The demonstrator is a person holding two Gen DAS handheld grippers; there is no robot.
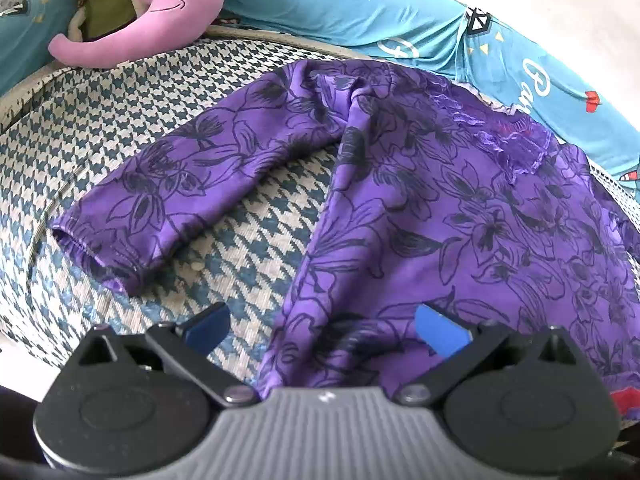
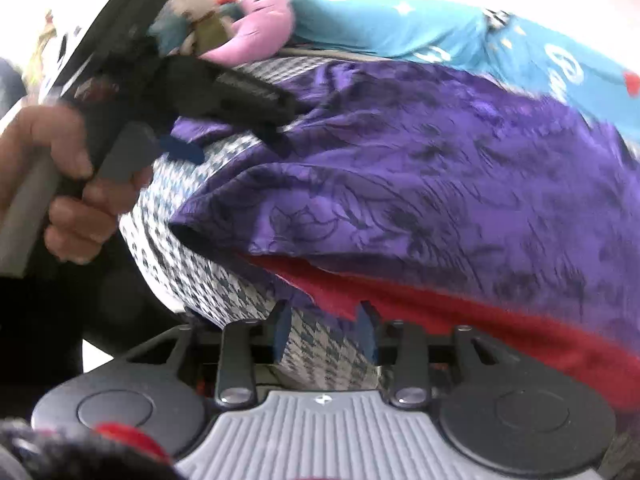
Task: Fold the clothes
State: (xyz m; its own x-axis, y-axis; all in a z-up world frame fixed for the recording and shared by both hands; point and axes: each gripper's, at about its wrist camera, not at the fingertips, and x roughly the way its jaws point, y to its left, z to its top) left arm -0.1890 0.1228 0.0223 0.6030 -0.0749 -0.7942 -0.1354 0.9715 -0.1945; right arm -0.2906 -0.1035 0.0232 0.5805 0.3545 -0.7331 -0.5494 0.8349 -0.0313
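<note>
A purple top with a black flower print [image 1: 460,220] lies spread on a blue-and-white houndstooth mat [image 1: 120,128], one long sleeve [image 1: 160,188] reaching out to the left. My left gripper [image 1: 324,328] is open wide just above the top's near left edge, with that edge lying between the blue pads [image 1: 438,330]. The right wrist view is blurred. It shows the purple top [image 2: 440,168] with red cloth [image 2: 460,308] under its near edge. My right gripper [image 2: 325,332] hovers open over the mat [image 2: 192,280], holding nothing. A hand [image 2: 68,208] holds the left gripper [image 2: 232,140] at upper left.
A pink plush toy [image 1: 160,20] and a cream plush animal in a green vest [image 1: 104,4] lie at the far left. Teal bedding with stars and white lettering [image 1: 400,24] runs along the far side of the mat, right behind the top's collar.
</note>
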